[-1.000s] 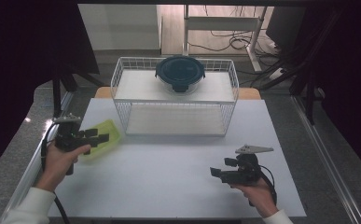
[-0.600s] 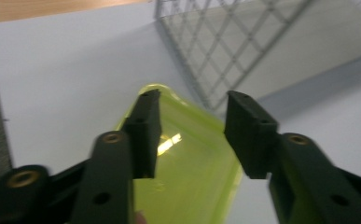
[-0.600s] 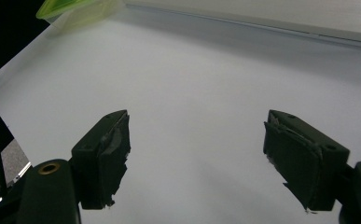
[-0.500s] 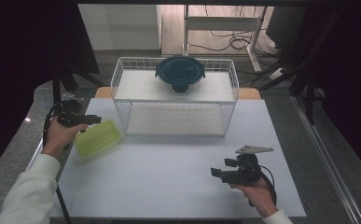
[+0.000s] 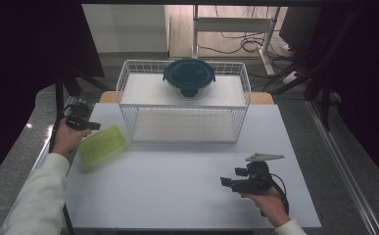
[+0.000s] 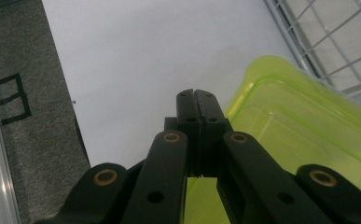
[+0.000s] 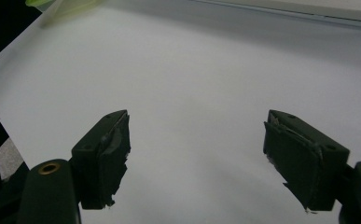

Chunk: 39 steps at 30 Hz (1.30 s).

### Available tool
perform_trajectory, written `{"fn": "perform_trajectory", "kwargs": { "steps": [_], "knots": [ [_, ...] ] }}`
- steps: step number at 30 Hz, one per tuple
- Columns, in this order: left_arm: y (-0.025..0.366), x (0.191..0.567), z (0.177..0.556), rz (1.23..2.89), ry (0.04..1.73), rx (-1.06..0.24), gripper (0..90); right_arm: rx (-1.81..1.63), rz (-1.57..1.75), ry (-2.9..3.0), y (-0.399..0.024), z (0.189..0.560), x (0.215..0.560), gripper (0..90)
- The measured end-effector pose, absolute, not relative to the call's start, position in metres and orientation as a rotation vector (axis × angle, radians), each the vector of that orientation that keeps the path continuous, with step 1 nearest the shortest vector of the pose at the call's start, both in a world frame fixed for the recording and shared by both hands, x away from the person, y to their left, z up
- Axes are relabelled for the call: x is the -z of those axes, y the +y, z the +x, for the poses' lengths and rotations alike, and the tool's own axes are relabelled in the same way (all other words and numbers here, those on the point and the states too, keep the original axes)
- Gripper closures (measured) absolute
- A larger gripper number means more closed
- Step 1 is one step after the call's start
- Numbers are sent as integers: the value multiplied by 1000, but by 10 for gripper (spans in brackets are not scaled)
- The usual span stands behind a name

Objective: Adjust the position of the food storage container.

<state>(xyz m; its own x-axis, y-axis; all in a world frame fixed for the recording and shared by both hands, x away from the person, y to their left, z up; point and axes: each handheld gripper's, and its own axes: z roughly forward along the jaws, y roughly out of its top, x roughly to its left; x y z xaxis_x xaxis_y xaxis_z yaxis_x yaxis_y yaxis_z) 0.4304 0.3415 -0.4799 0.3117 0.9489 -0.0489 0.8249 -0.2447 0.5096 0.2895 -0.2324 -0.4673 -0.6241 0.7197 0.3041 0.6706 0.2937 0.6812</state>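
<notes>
The left gripper [image 6: 197,95] has its jaws closed on the green container [image 5: 102,144] rim; lift level. Right gripper [image 5: 232,182] jaws gape empty.

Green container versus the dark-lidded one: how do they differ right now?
The green container is rectangular and lies on the white table; the dark-lidded container is round and sits on top of the wire rack. The green one lies beside the shut left gripper; the round one stands far from both grippers.
</notes>
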Motion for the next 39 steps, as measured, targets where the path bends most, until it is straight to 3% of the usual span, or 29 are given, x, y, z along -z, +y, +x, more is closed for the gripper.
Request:
{"fn": "perform_trajectory", "kwargs": {
  "steps": [14, 31, 39],
  "knots": [
    [326, 490, 425, 2321, 1451, -234, 900, -1253, 1342, 2487, -232, 291, 469, 231],
    [267, 493, 376, 2394, 1231, -131, 900, -1270, 1326, 2508, -229, 290, 466, 230],
    [270, 486, 370, 2343, 1267, -173, 900, -1285, 1327, 2500, -229, 290, 464, 230]
  ]
}}
